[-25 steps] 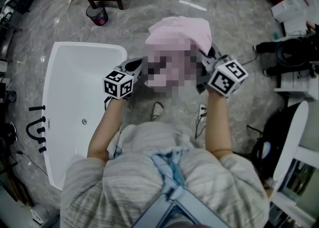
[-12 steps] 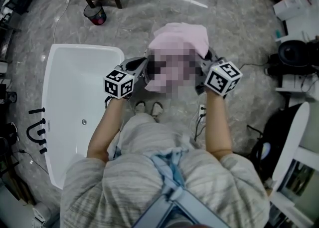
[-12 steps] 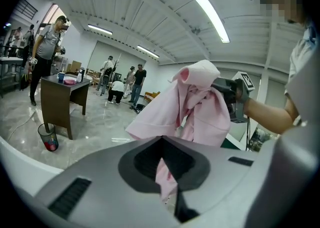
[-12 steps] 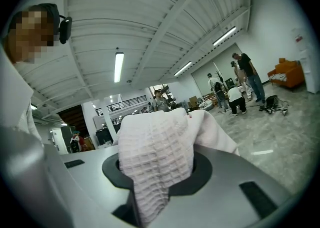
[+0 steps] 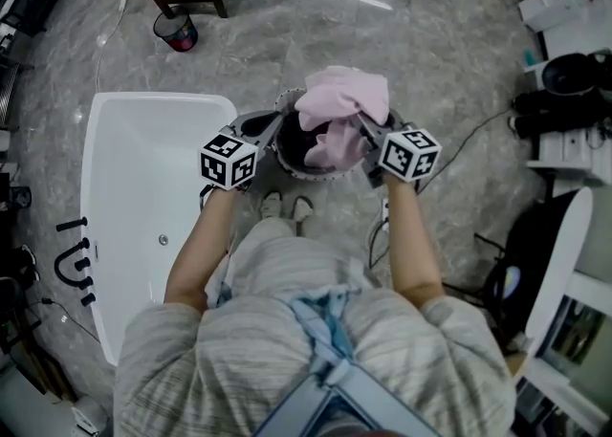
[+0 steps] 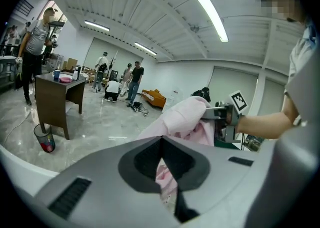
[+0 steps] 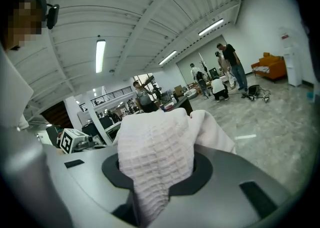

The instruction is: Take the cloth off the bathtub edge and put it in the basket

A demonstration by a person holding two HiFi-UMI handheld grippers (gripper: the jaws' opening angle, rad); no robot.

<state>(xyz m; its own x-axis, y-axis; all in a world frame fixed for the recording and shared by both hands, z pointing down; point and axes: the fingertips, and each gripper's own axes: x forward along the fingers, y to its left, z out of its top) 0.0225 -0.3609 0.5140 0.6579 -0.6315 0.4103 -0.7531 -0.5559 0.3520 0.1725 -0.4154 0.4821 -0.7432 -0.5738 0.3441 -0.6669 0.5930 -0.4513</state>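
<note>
Right gripper (image 5: 363, 131) fingers clamp the cloth (image 5: 341, 100); left gripper (image 5: 275, 127) fingers look closed. Sink the 12 o'clock overhang inside the basket (image 5: 304, 173) before releasing.

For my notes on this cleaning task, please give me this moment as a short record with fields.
cloth: pink, bunched, held above the basket opening
basket: on the floor, beside the bathtub
left claw: shut on the cloth
right claw: shut on the cloth
task state: cloth is off the bathtub, not yet released into the basket
</note>
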